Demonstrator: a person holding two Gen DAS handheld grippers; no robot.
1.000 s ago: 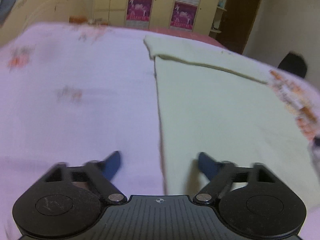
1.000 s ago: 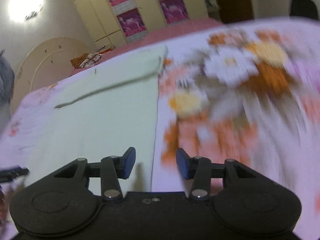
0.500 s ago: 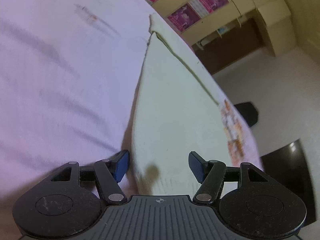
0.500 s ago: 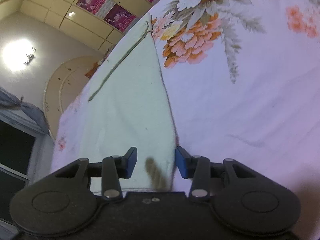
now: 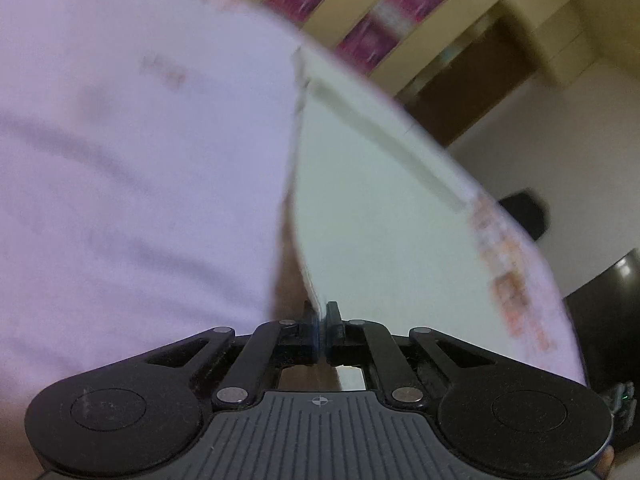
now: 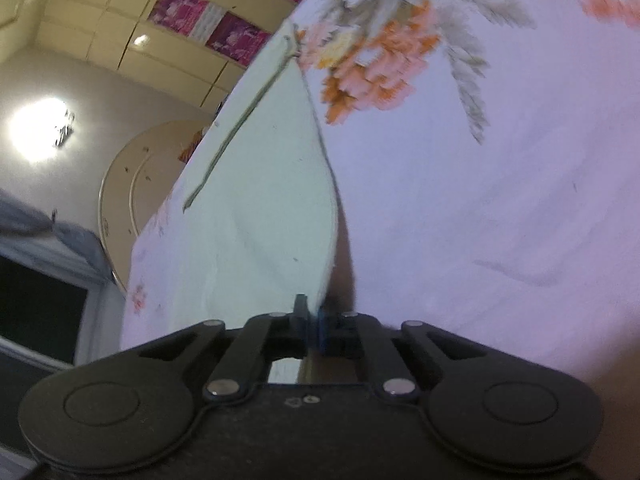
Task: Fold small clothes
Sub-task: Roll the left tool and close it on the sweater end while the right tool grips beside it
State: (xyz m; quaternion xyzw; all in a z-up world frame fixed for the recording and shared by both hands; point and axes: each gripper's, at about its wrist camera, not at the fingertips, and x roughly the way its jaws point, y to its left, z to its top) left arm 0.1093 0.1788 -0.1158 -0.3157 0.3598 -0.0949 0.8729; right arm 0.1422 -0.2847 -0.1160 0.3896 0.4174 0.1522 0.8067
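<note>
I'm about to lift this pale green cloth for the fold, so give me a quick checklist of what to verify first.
1. Left gripper shut on the pale green cloth edge: ok.
2. Right gripper shut on its corner: ok.
3. Bedsheet not pinched along: cannot tell.
4. Far hem lying flat: ok.
5. Cloth between the grips smooth: not ok, a ripple shows near the right gripper.

Both wrist views sit low, close over the bed (image 5: 120,180), tilted; both share the pale cloth (image 6: 272,200).
</note>
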